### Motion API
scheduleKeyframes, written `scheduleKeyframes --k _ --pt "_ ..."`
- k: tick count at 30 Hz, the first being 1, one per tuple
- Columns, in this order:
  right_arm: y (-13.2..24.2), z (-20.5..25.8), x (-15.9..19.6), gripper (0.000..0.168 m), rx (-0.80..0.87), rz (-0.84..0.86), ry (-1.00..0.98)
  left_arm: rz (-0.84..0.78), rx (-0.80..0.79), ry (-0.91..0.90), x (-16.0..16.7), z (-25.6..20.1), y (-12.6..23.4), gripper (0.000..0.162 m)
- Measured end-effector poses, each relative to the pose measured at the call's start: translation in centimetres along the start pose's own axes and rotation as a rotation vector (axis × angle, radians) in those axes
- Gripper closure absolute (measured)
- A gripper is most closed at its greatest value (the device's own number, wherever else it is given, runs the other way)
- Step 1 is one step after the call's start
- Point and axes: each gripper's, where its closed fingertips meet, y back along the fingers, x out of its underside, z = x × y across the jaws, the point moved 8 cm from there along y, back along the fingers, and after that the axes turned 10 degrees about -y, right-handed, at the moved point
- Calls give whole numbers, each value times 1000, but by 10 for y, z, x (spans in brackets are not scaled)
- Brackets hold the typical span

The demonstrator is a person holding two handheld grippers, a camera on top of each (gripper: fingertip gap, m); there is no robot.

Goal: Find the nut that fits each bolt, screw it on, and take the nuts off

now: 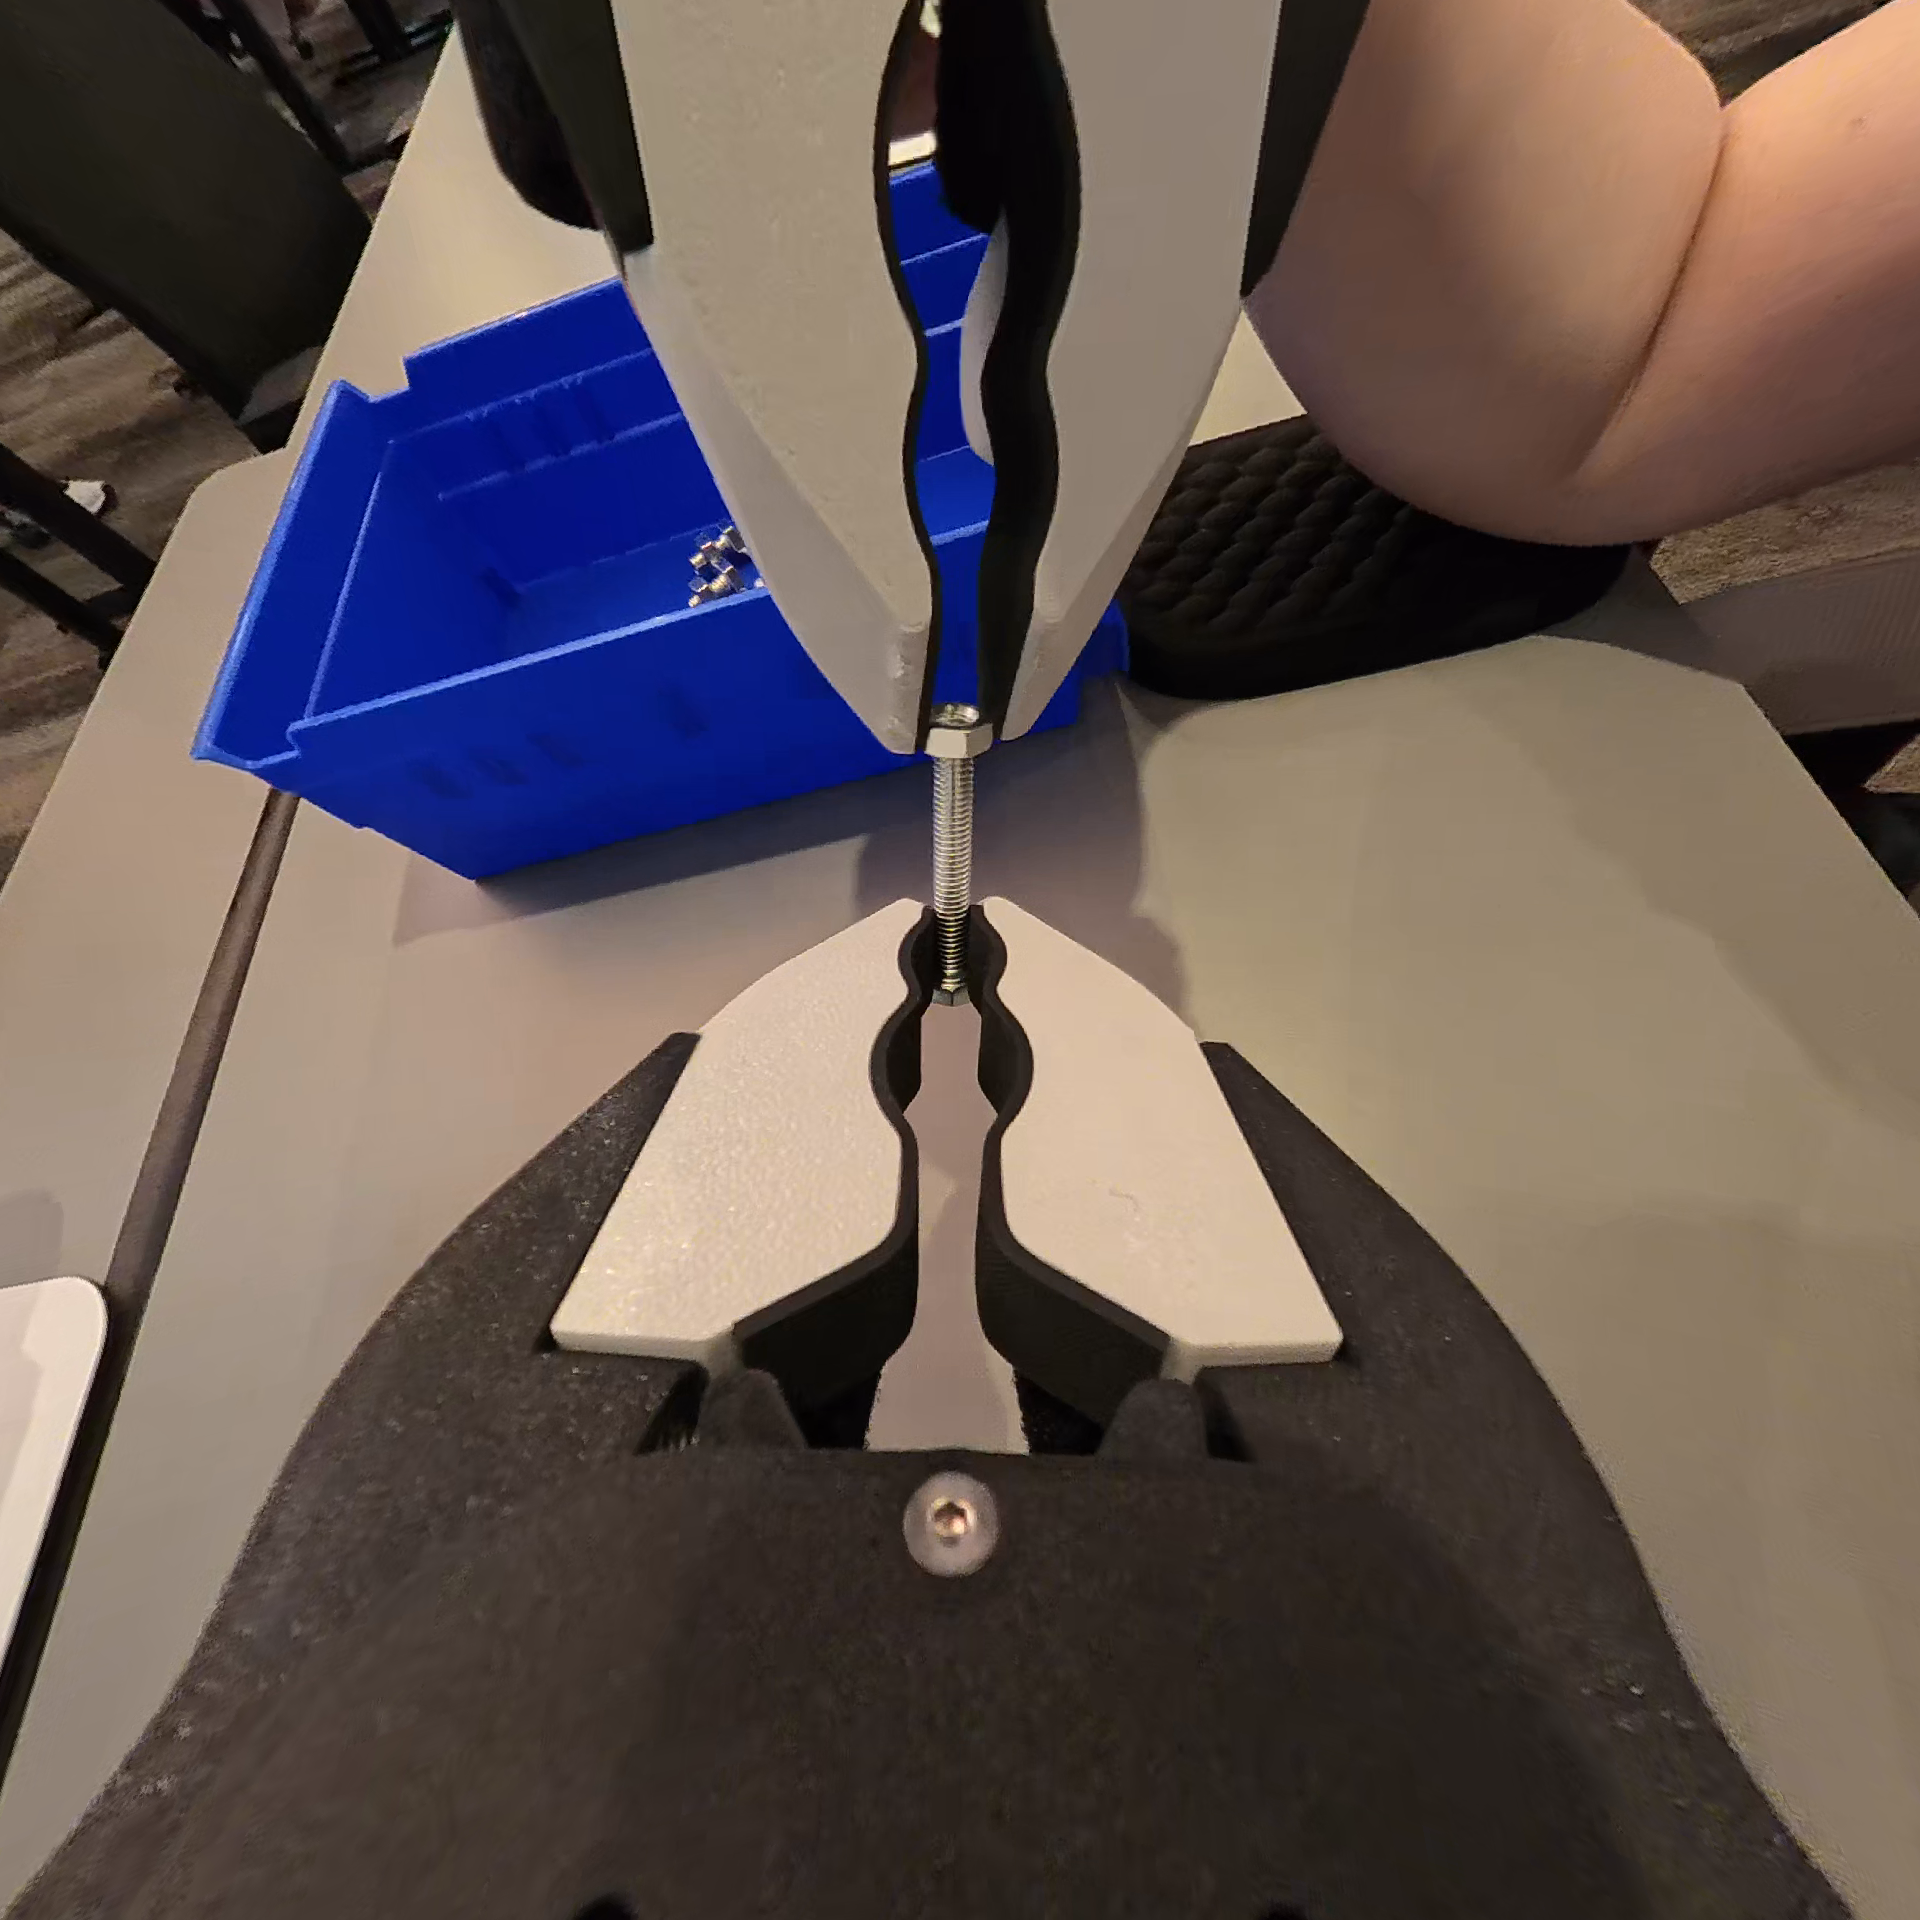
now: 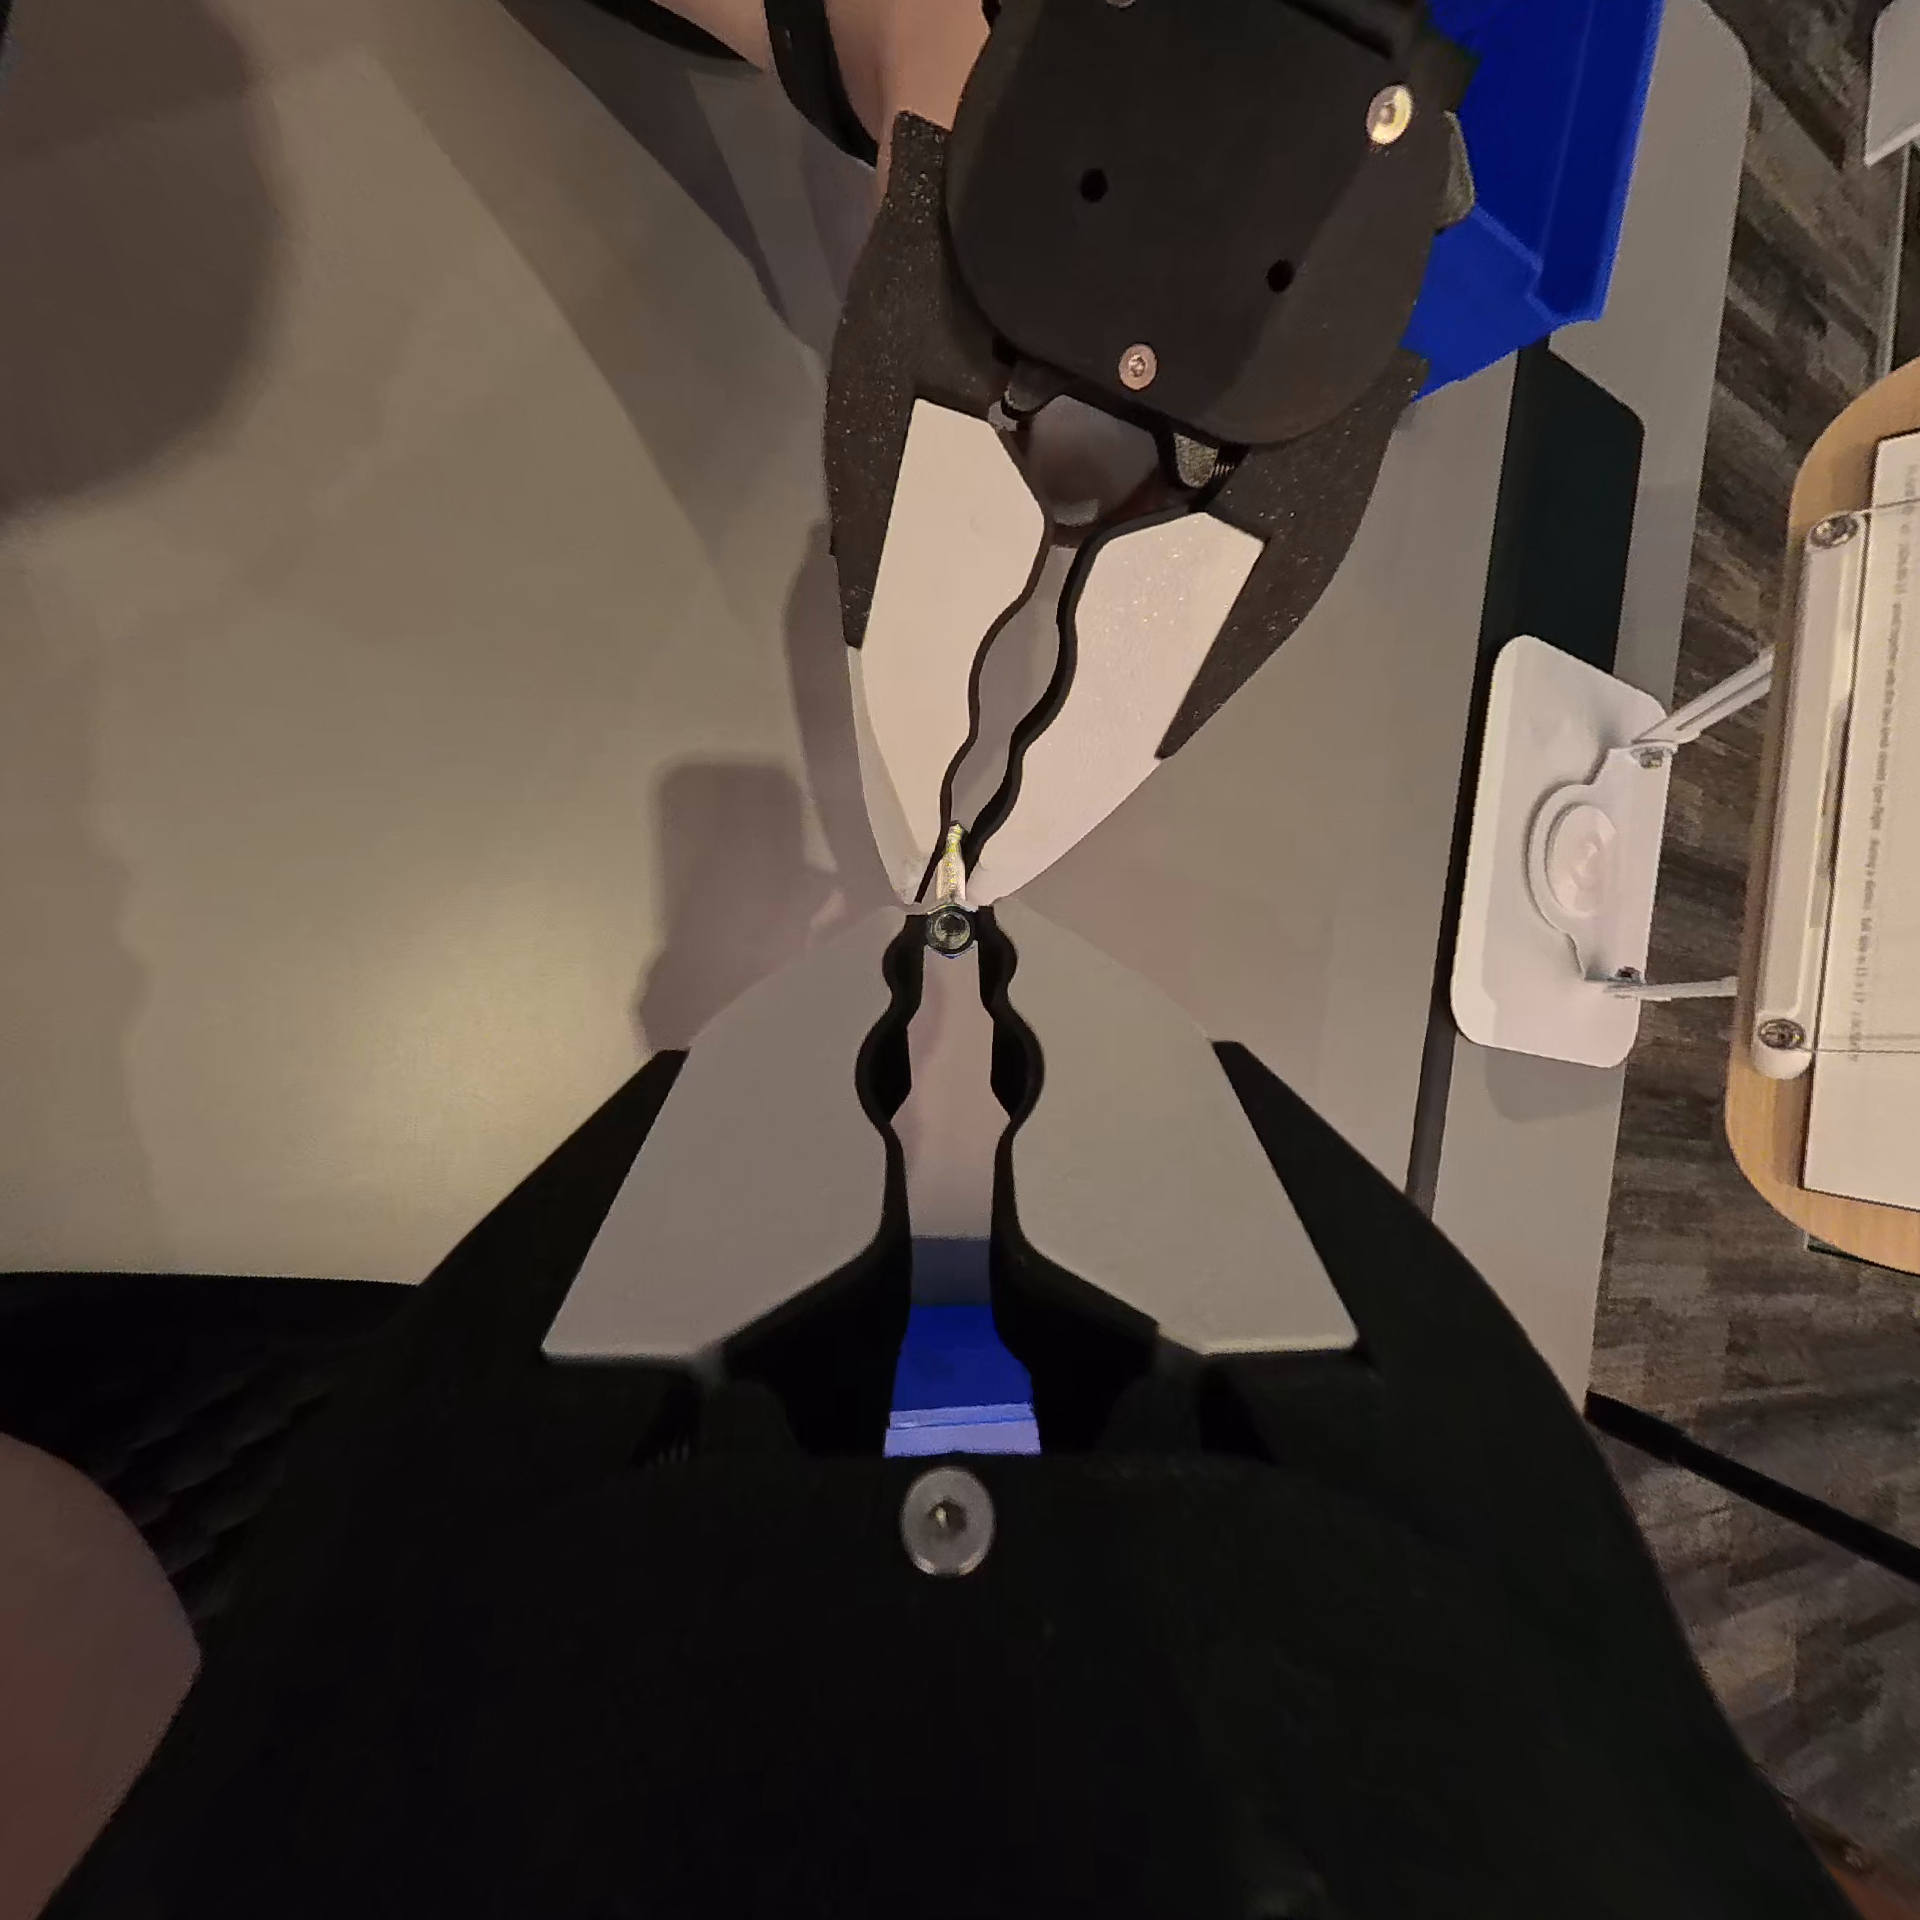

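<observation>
In the left wrist view my left gripper is shut on the head end of a long silver threaded bolt, held above the grey table. The bolt's shaft points away from it. My right gripper comes in from the far side, shut on a silver hex nut at the bolt's far tip. In the right wrist view the right gripper grips the nut end-on, and the left gripper faces it, holding the bolt. Whether the threads are engaged is hidden.
A blue plastic bin stands on the table behind the grippers, with several small silver parts inside. A black woven pad and a person's arm are at the right. A white mount sits at the table edge. Both grippers' tips are close together, under 4 cm apart.
</observation>
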Motion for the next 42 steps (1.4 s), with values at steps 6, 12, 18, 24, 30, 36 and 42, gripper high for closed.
scheduleKeyframes --k 6,12,18,24,30,36,42 --pt "-5 -9 -1 157 24 23 -123 62 -54 19 2 6 3 157" --pt "-8 -28 -2 157 27 -42 -338 89 -146 73 5 16 11 157" --pt "-13 -41 3 157 -5 -64 -529 170 -244 67 8 20 9 157" --pt "-19 -48 7 157 -19 -64 -661 217 -286 64 12 22 8 157" --pt "-19 -52 5 157 -9 -91 -759 236 -336 47 11 24 11 157" --pt "-18 -54 5 157 -13 -112 -826 231 -353 54 11 25 12 157" --pt "-17 -53 4 157 -12 -115 -821 223 -353 57 10 25 13 157"
